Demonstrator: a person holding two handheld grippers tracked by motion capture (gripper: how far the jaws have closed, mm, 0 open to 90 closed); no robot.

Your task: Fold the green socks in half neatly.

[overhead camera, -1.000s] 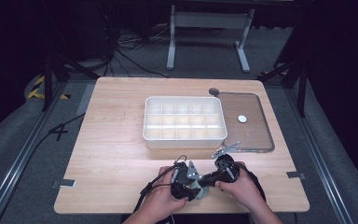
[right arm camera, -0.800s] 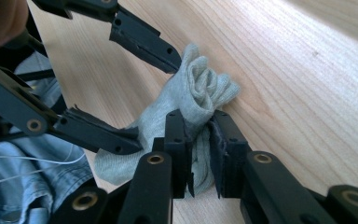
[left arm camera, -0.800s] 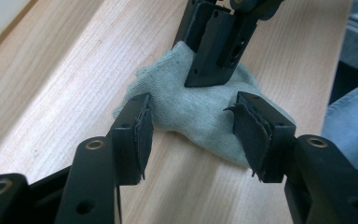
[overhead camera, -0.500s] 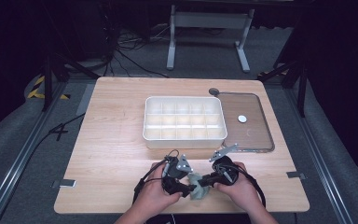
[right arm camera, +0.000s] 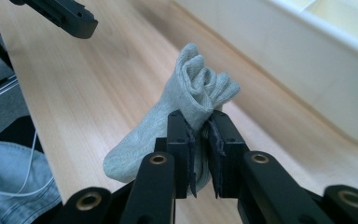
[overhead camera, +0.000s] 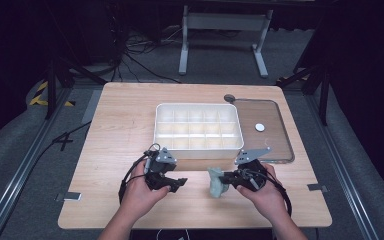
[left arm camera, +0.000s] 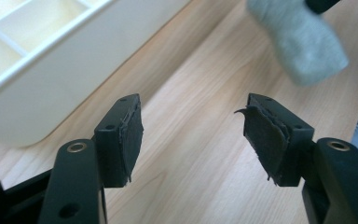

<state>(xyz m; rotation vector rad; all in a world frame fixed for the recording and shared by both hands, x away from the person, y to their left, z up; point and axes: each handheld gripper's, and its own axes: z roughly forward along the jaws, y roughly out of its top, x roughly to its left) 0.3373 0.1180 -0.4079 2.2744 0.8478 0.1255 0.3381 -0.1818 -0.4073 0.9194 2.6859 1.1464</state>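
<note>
My right gripper (right arm camera: 200, 135) pinches the bunched grey sock (right arm camera: 186, 105) above the table (overhead camera: 120, 115), its lower end hidden behind the jaws, while my left gripper (left arm camera: 193, 135) has just been opening, empty.

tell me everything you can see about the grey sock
The grey sock is a soft knitted piece, folded and bunched into a small bundle. The right gripper pinches it at mid-length, jaws closed on the fabric, holding it at the near table edge in front of the white divided box. Nothing else touches it.
</note>
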